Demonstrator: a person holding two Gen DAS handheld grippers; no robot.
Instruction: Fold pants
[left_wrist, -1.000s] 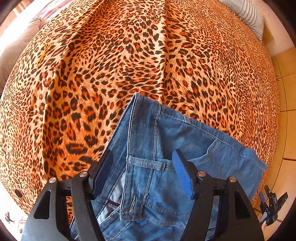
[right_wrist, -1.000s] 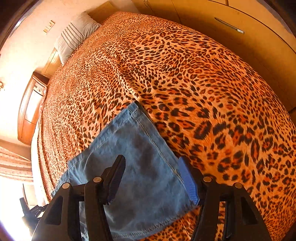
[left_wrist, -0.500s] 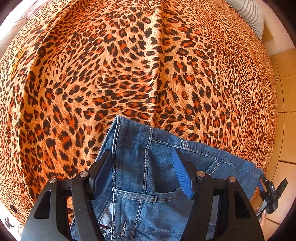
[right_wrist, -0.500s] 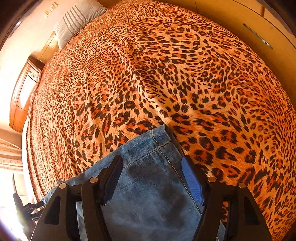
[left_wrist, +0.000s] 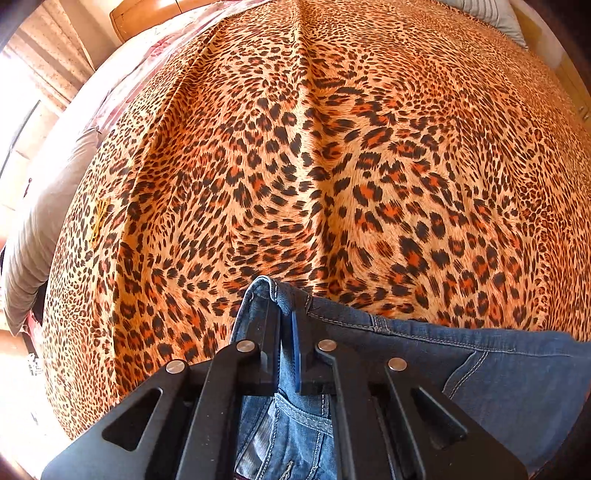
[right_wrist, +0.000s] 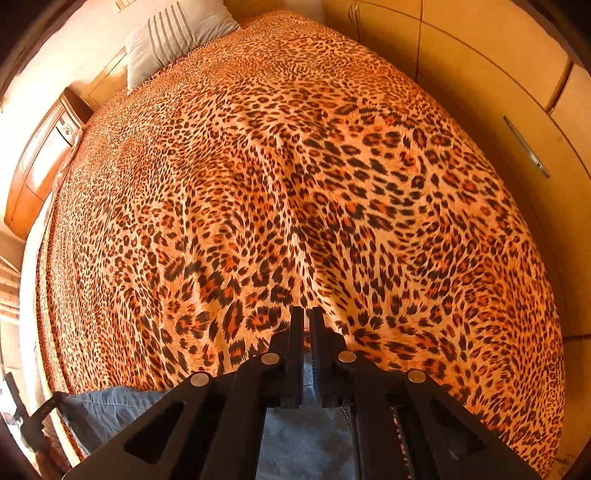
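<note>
The left gripper has its fingers pressed together on a corner of the jeans, pinching the waistband edge so the denim bunches up over the tips. From there the jeans run rightward along the near edge of the leopard-print bedspread. The right gripper has its fingers nearly together with pale denim between them, probably the hem end, though the pinch point itself is hidden behind the tips. The jeans look bunched rather than flat, so the fold seems barely begun: both ends are gripped, and all the folding over is left.
</note>
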